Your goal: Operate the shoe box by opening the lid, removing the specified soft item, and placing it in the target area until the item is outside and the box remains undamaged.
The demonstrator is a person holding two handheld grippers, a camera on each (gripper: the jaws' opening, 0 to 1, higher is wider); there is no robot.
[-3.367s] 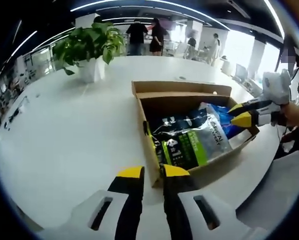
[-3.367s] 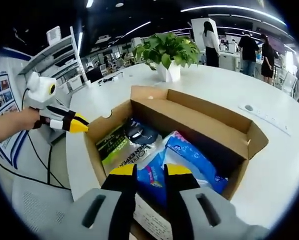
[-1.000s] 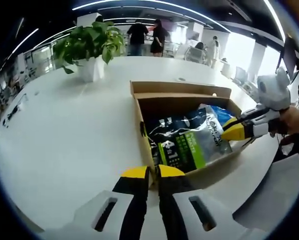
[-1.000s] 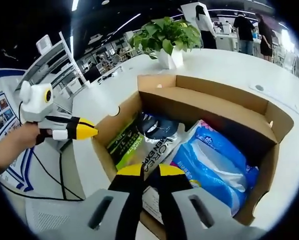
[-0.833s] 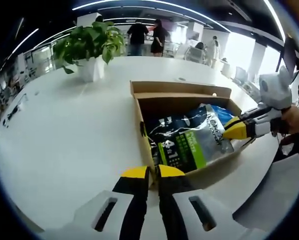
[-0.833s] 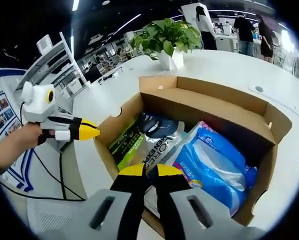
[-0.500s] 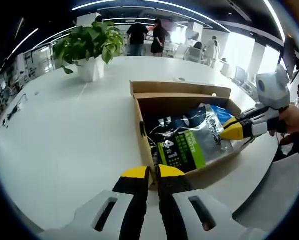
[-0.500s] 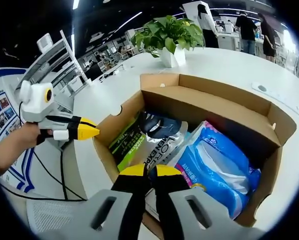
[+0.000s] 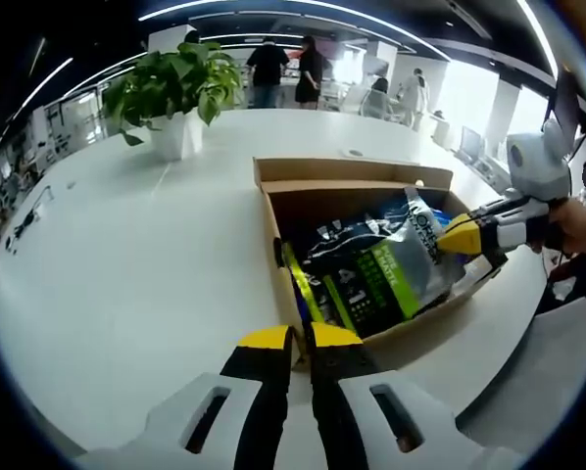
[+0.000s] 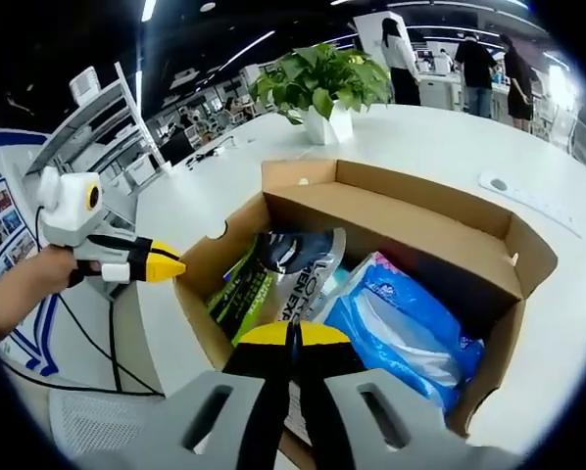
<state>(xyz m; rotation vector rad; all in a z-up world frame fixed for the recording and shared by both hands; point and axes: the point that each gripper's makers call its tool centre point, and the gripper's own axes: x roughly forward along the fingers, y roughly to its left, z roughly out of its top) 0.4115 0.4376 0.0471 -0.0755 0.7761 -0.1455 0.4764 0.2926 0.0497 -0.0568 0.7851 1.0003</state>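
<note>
The right gripper (image 10: 293, 333) pinches the black-green-silver soft foil bag (image 9: 376, 264), tilted up inside the open brown cardboard shoe box (image 9: 273, 230) — the left gripper (image 9: 291, 338) clamps that box's near wall.

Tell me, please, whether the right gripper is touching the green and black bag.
Touching. In the left gripper view the right gripper has its jaws shut on the lifted edge of the bag.

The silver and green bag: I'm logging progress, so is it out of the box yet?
Not out. The silver and green bag is tilted up, its lower part inside the shoe box, with the right gripper shut on its edge.
</note>
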